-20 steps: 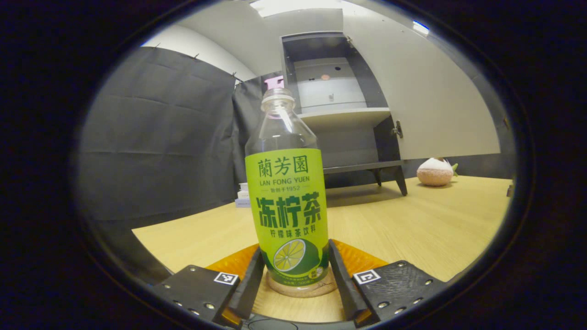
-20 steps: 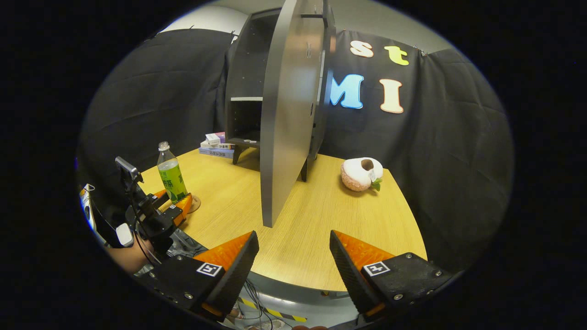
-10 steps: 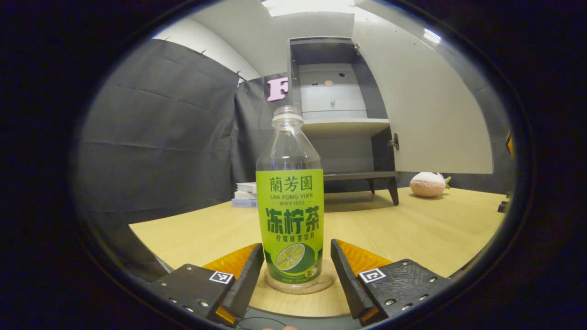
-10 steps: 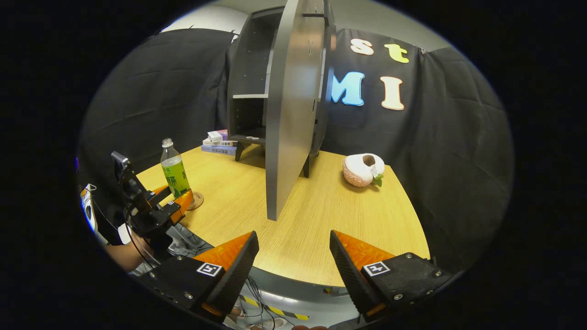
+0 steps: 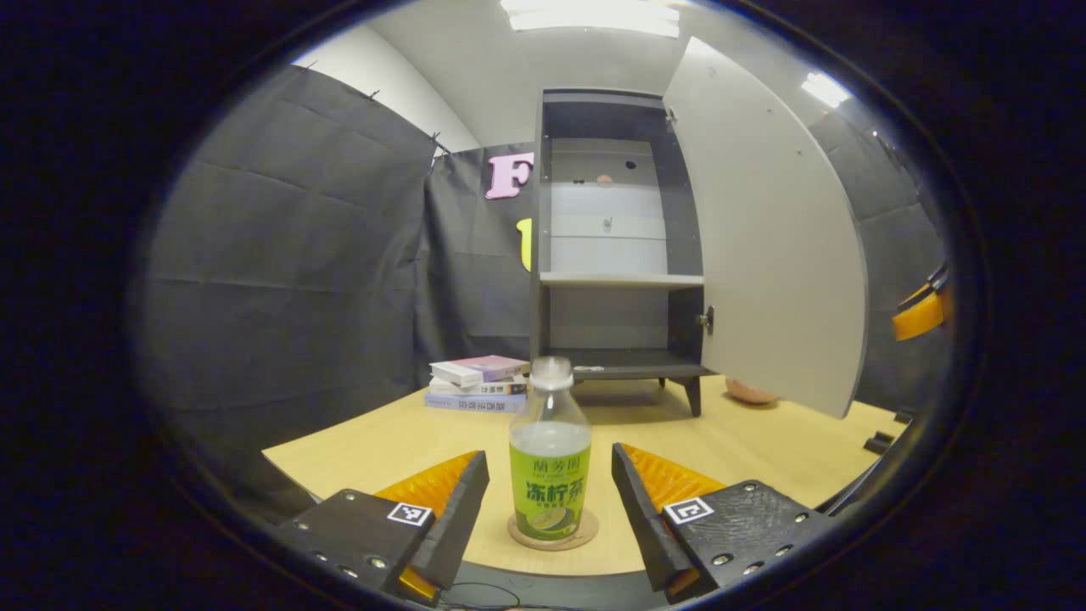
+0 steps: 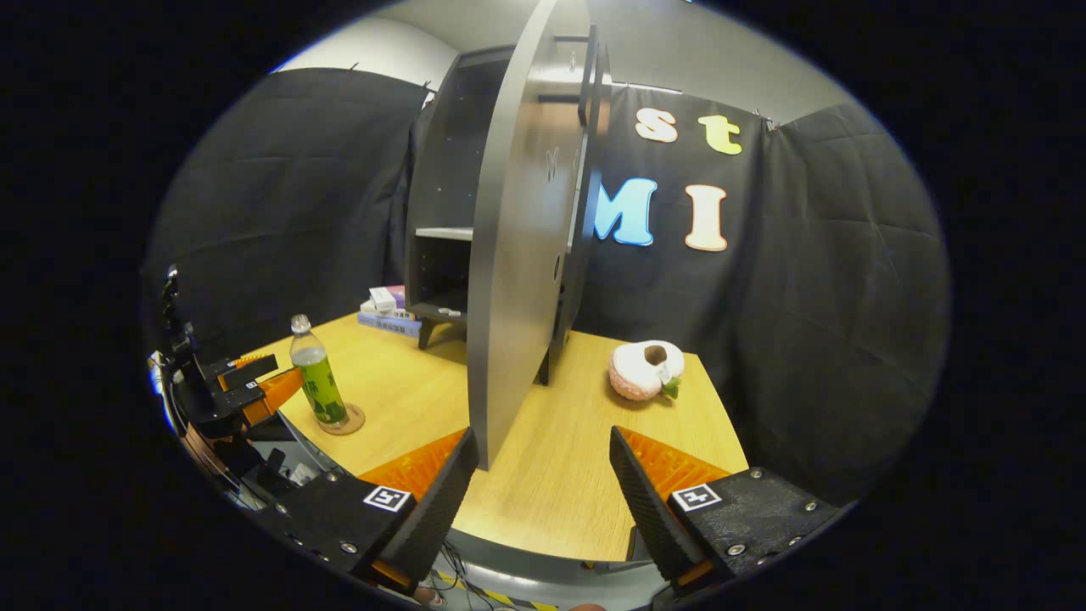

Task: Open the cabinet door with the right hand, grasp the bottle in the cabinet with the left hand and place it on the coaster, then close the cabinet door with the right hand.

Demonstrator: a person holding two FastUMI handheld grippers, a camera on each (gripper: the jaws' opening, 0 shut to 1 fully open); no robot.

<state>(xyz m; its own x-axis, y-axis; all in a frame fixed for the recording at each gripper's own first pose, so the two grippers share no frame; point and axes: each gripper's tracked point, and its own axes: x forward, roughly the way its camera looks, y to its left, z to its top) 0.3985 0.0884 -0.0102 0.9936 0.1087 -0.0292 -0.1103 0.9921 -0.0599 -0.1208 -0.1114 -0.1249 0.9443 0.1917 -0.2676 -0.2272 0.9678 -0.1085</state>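
A light wooden tabletop (image 5: 764,441) stands in a booth hung with black cloth. I see on it a stack of books (image 5: 477,383) beside the left foot of the tall dark grey cabinet (image 5: 624,110), and in the right gripper view a pink-and-white plush toy (image 6: 643,371) lies to the right of that cabinet (image 6: 441,170).

The grey cabinet door (image 5: 768,238) stands swung wide open; in the right gripper view it is seen nearly edge-on (image 6: 509,255), rising between my right gripper (image 6: 543,488) and the cabinet's interior. The cabinet has one pale shelf (image 5: 624,278). The upper compartment looks bare; on the floor of the lower one lies a small flat object that I cannot make out.

The clear plastic bottle with a green label (image 5: 550,462) stands upright on the round cork coaster (image 5: 553,535), near the table's front edge and well apart from the cabinet. My left gripper (image 5: 550,509) has its fingers spread wide on either side of the bottle, touching neither it nor the coaster, with the bottle just beyond the fingertips. In the right gripper view the bottle (image 6: 316,383) and coaster (image 6: 342,419) sit just right of the left gripper (image 6: 254,386).

My right gripper is likewise wide open and holds nothing, poised above the table's front edge.
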